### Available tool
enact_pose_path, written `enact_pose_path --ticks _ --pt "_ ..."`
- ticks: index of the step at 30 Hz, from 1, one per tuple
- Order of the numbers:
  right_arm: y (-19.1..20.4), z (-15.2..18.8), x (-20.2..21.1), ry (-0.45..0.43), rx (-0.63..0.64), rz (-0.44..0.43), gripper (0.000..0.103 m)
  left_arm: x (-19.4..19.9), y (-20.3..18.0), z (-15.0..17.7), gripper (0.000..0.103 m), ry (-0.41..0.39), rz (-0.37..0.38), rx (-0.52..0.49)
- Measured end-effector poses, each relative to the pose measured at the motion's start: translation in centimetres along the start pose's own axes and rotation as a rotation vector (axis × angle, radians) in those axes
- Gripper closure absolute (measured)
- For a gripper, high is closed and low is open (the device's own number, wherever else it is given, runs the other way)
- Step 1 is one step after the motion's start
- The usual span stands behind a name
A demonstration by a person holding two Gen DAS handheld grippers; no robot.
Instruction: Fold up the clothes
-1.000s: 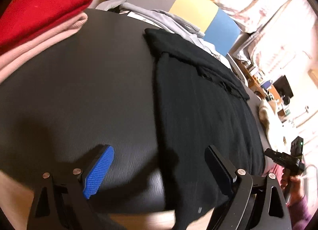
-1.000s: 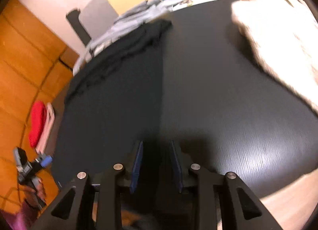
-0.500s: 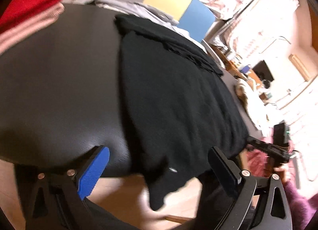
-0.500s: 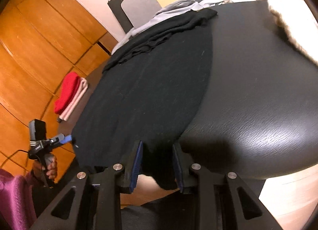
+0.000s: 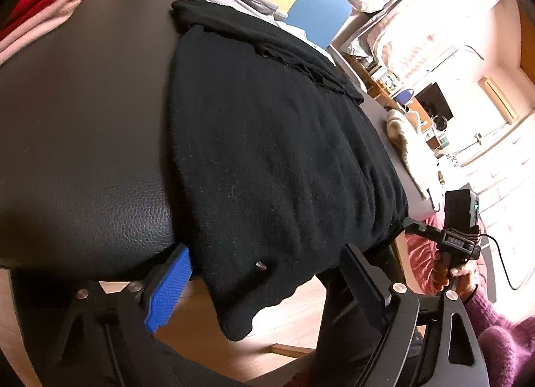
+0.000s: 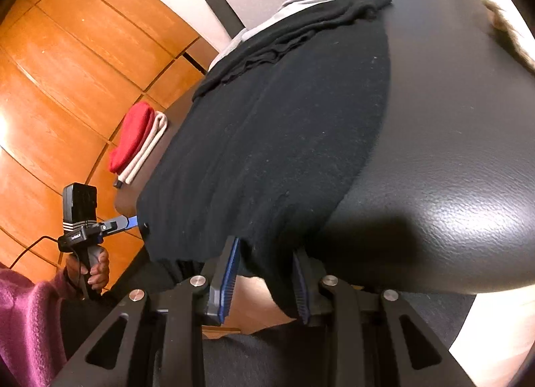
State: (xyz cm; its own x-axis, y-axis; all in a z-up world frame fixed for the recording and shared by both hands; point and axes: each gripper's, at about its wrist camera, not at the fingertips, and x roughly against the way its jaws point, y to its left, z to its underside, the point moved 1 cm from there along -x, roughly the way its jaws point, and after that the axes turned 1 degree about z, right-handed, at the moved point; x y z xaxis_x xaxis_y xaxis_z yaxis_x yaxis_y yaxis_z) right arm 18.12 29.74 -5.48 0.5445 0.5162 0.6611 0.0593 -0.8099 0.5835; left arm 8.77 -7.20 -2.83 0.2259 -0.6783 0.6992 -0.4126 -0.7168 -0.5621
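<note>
Black garment (image 5: 267, 159) hem now overhangs; left gripper (image 5: 267, 286) closing around it, right gripper (image 6: 267, 273) pinching it.

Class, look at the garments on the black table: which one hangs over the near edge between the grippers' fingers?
The black garment, spread flat, its hem draping off the edge. The red and pink ones sit folded and stacked at the far side.

The black garment (image 5: 267, 159) is sliding toward 6 o'clock, its hem now draping past the black table (image 5: 83, 153) edge. The left gripper (image 5: 264, 286) is closing around that corner, while the right gripper (image 6: 264, 280) is dropping below the edge, hem between its fingers.
</note>
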Motion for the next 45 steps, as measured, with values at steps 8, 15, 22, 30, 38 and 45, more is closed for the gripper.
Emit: enact_pose_path --ticks 8,15,22,30,38,45 --pt "1.1 0.2 -0.5 -0.015 0.011 0.124 0.093 -1.1 -0.1 0.5 0.062 0.061 0.018 0.003" --pt "-0.3 0.6 1.0 -0.077 -0.147 -0.083 0.096 2.7 0.9 0.6 0.097 -0.034 0.13 0.044" --pt "1.0 1.5 4.7 -0.189 -0.198 -0.359 0.096 8.4 0.8 1.6 0.097 -0.115 0.26 0.073" --pt "0.8 4.4 11.3 -0.415 -0.37 -0.691 0.099 14.9 2.4 3.1 0.097 -0.229 0.376 0.302" --pt "0.8 -2.1 10.8 -0.344 -0.302 -0.393 0.088 14.7 0.7 -5.5 0.098 -0.248 0.45 0.237" --pt "0.3 0.6 0.9 0.026 -0.402 -0.202 0.065 13.7 -2.2 -8.7 0.098 -0.213 0.53 0.141"
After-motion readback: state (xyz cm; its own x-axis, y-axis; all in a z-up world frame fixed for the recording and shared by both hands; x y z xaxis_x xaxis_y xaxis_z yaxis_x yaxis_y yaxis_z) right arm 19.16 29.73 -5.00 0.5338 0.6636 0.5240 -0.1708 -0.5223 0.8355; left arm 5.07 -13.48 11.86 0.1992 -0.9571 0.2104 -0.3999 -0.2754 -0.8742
